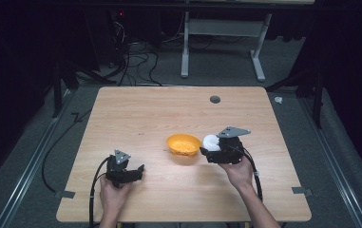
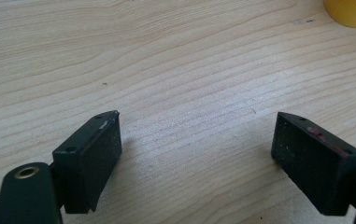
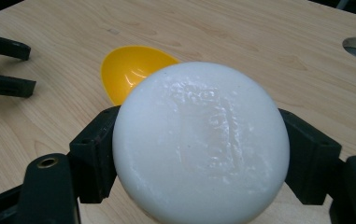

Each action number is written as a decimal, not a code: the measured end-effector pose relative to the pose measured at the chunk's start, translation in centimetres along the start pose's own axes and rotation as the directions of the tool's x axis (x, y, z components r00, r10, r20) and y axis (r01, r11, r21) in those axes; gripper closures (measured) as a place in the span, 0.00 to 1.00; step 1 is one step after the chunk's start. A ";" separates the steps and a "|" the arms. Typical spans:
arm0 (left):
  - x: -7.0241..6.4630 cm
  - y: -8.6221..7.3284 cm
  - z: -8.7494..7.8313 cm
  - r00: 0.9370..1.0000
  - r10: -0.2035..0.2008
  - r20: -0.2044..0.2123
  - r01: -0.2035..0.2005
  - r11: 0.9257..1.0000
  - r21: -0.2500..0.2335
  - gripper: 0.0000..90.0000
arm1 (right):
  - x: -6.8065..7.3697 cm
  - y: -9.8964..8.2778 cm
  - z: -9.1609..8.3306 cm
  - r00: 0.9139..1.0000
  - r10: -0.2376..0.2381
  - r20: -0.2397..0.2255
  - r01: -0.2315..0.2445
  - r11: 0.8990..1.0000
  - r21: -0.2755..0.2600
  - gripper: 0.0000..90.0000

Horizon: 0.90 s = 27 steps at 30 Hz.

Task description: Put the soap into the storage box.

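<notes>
While clamping white ball (image 3: 199, 144), right gripper (image 3: 199, 154), beside bowl (image 3: 131, 70)

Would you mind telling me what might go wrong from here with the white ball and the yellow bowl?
1. The white ball is round and smooth, pinched only at its sides by the right hand-held gripper, so it might slip out and roll across the table.
2. The yellow bowl is shallow and looks light; a dropped ball might tip it.

White ball (image 3: 200, 144): matt, slightly pitted, possibly foam or wax. Yellow bowl (image 3: 131, 70) behind the ball: glossy smooth plastic. Table (image 2: 175, 60): pale wood grain, satin. Right gripper (image 3: 203, 154) pads: matt black, scuffed.
</notes>
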State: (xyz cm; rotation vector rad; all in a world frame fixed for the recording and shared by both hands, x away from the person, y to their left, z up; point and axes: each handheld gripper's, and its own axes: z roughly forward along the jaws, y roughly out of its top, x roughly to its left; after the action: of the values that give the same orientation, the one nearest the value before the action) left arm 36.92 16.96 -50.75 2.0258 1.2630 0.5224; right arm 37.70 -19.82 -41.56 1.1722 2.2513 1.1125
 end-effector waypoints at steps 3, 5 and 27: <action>0.0 0.0 0.0 1.000 0.000 0.000 0.000 1.000 0.000 0.18 | 0.2 0.5 0.2 1.000 -0.003 -0.008 0.003 1.000 -0.002 0.28; 0.0 0.0 0.0 1.000 0.000 0.000 0.000 1.000 0.000 0.18 | 0.3 0.8 0.3 1.000 -0.007 -0.015 0.007 1.000 -0.004 0.28; 0.0 0.0 0.0 1.000 0.000 -0.001 0.000 1.000 -0.001 0.19 | 1.1 3.0 1.6 0.998 -0.019 -0.065 0.019 1.000 -0.001 0.28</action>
State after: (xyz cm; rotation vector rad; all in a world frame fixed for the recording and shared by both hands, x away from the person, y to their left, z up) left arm 36.92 16.96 -50.75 2.0248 1.2638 0.5242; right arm 39.62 -17.14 -40.22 1.1281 2.3063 1.1595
